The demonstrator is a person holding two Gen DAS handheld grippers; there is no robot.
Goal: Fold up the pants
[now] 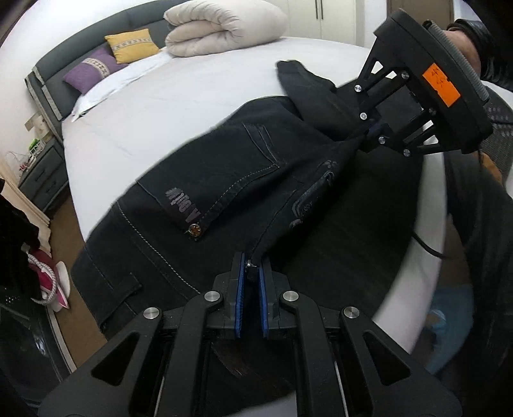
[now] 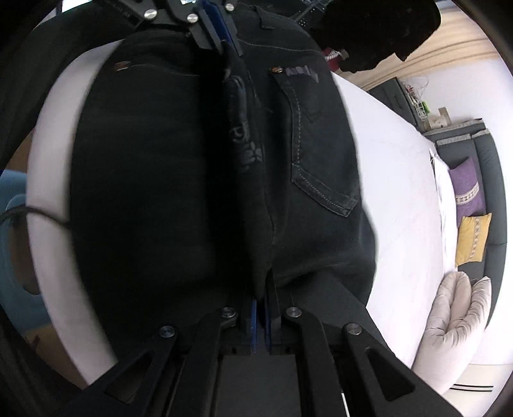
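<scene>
Black pants (image 1: 224, 179) with grey stitching lie over the near edge of a white bed (image 1: 192, 96), back pockets up. My left gripper (image 1: 251, 266) is shut on the waistband at the middle seam. Across the fabric, my right gripper (image 1: 368, 136) is shut on the pants near the crotch, with a trouser leg bunched behind it. In the right wrist view the pants (image 2: 307, 154) stretch from my right gripper (image 2: 261, 288) up to the left gripper (image 2: 224, 41), folded lengthwise along the seam between them.
A rolled cream duvet (image 1: 221, 25) plus purple (image 1: 89, 69) and yellow (image 1: 131, 45) pillows sit at the bed's head. A grey nightstand (image 1: 41, 173) stands beside the bed. Clothes and a pink bag (image 1: 48, 282) lie on the brown floor at left.
</scene>
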